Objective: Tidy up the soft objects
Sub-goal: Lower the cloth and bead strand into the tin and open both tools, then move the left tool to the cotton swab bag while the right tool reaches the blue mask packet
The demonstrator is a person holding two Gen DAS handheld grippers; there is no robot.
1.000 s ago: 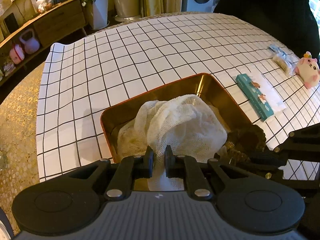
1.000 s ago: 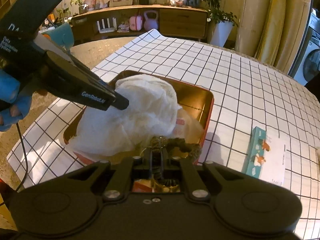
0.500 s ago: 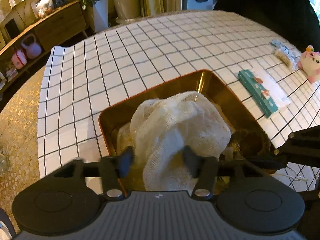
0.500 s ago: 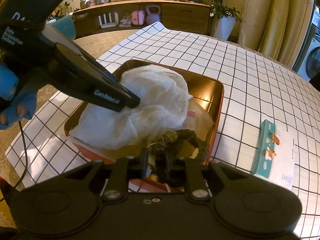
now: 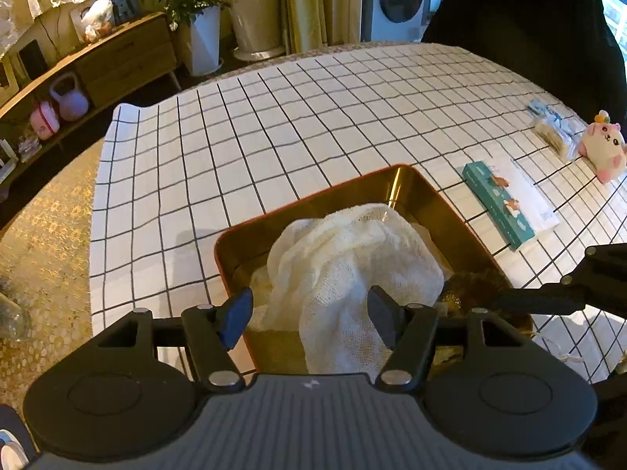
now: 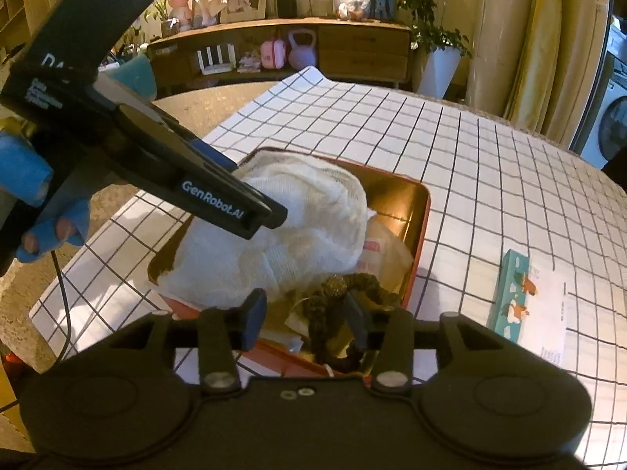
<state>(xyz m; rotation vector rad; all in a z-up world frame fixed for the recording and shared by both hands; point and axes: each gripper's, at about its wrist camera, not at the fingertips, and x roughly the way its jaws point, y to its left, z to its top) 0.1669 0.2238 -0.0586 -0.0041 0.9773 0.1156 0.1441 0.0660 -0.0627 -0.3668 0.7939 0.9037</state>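
One white gauze cloth (image 5: 352,270) and one dark scrunchie (image 6: 345,293) lie in one tin tray (image 5: 439,199) on the worktop (image 5: 274,125). Left gripper (image 5: 311,315) and right gripper (image 6: 305,317): fingers spread, holding nothing.

A table covered by a white tablecloth (image 5: 243,164) with a black grid carries everything here; a gold patterned under-cloth (image 5: 43,243) shows past the cloth's edge. Directly on the grid cloth sits a gold-lined rectangular tin (image 5: 450,211) with a red rim. Just beside it lies a teal box (image 5: 497,203) on a white paper sheet (image 5: 529,196). Farther along rest a clear plastic packet (image 5: 554,131) and, touching it, a pink plush toy (image 5: 601,147).
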